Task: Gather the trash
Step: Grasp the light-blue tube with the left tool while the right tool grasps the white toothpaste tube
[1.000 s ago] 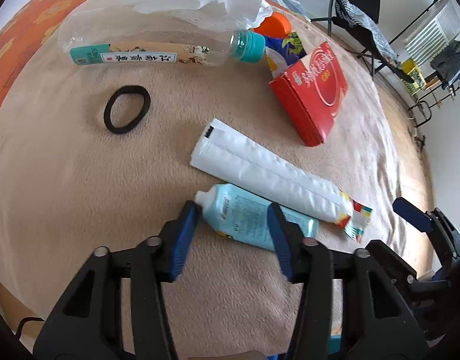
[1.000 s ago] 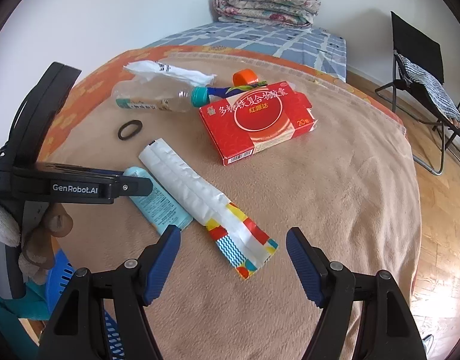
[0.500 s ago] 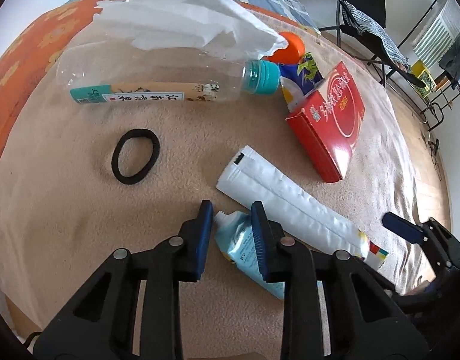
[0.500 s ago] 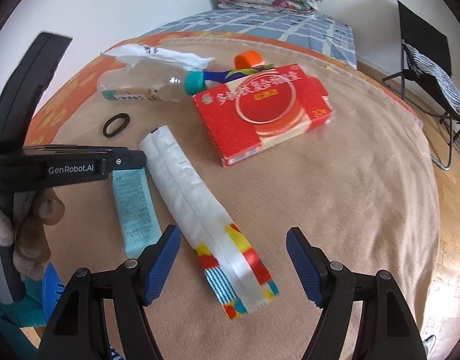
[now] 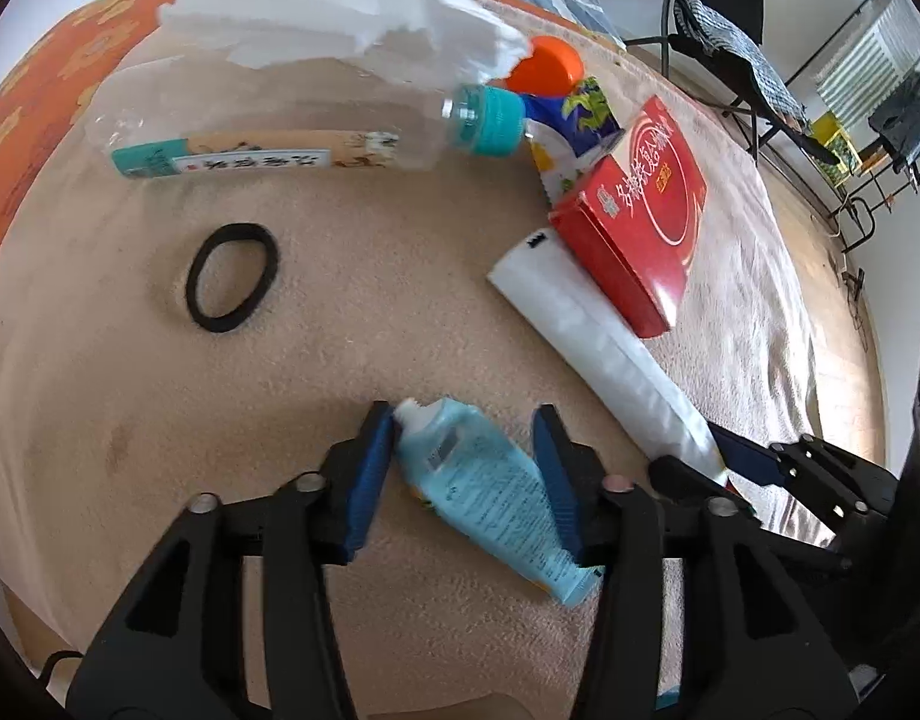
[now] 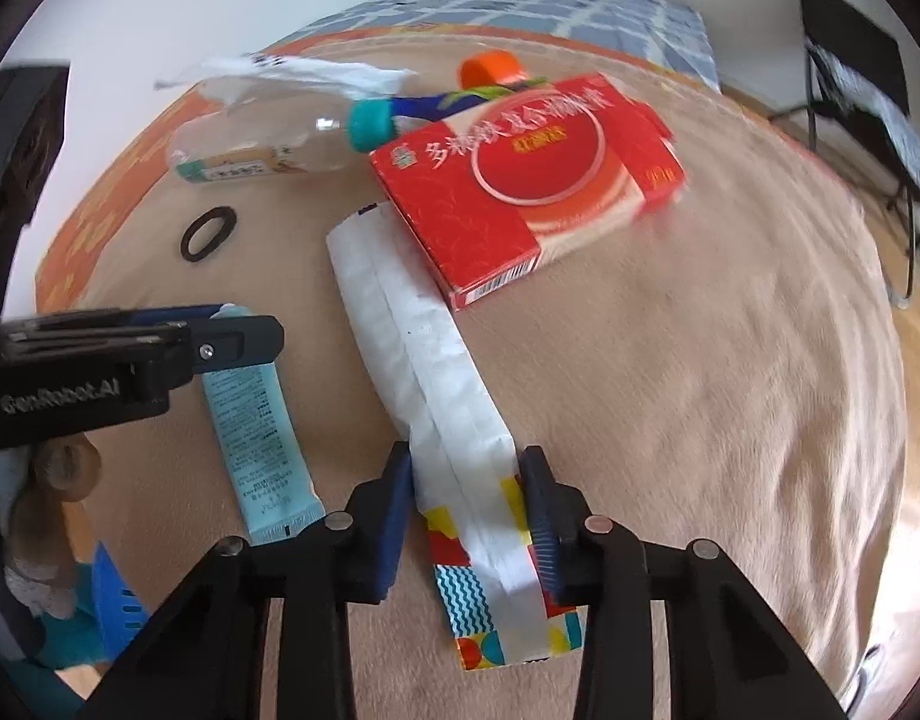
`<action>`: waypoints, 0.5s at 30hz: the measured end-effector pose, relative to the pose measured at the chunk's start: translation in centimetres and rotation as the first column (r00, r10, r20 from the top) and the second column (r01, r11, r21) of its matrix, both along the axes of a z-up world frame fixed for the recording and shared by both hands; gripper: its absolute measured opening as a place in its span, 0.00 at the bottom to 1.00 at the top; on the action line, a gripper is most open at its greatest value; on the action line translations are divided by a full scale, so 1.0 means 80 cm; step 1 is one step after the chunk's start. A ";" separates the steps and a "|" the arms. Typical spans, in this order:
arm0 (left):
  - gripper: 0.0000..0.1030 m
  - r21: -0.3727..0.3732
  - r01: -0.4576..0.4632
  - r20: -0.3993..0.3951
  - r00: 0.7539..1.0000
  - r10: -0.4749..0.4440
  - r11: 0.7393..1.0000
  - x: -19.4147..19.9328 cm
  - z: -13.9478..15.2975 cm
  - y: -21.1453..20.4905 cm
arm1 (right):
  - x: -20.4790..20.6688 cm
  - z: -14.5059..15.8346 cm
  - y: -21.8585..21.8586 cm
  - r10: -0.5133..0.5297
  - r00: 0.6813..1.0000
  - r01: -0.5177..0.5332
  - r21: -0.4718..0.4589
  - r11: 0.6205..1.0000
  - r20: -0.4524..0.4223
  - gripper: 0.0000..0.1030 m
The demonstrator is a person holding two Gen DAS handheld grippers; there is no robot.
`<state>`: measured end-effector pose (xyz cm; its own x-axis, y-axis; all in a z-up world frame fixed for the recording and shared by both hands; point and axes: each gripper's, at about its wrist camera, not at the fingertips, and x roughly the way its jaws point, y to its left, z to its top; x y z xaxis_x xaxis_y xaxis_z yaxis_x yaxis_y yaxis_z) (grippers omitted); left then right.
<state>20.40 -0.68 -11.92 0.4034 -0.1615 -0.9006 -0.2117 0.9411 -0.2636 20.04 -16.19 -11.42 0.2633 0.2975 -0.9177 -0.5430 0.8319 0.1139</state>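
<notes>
A light blue tube (image 5: 490, 492) lies on the tan blanket between the fingers of my left gripper (image 5: 463, 420), whose jaws are partly apart around its nozzle end. It also shows in the right wrist view (image 6: 253, 420). A long white wrapper with a colourful end (image 6: 436, 396) lies between the fingers of my right gripper (image 6: 467, 468), which has closed in against its sides. A red box (image 6: 532, 180), a clear bottle with a teal cap (image 5: 268, 138), white tissue (image 5: 340, 18) and a black hair band (image 5: 232, 285) lie further off.
An orange cap and a blue printed pouch (image 5: 556, 90) sit behind the red box. The blanket covers a bed with an orange edge (image 5: 16, 138). A black chair (image 5: 724, 6) stands on the wood floor at the right. A blue basket (image 6: 112, 594) is low at the left.
My left gripper closed narrow near the tube's nozzle, then widened around the tube. My right gripper moved forward and closed from wide open onto the white wrapper.
</notes>
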 end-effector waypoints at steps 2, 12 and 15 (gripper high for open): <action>0.75 0.017 0.034 0.006 0.999 -0.034 0.999 0.004 -0.002 -0.014 | -0.002 0.001 -0.006 -0.012 1.000 0.012 0.001 1.000 -0.012 0.32; 0.54 0.203 0.093 0.046 0.994 -0.104 0.975 -0.002 -0.007 -0.046 | -0.014 0.002 -0.041 -0.081 0.996 0.081 0.001 0.997 -0.039 0.32; 0.40 0.224 0.144 0.064 0.985 -0.161 0.964 -0.014 -0.006 -0.044 | -0.015 0.002 -0.050 -0.090 0.995 0.090 0.008 0.996 -0.046 0.32</action>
<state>19.29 -4.18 -12.38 0.4619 -0.0303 -0.8864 -0.0476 0.9971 -0.0589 18.86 -20.20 -11.29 0.2474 0.2834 -0.9265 -0.4598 0.8761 0.1452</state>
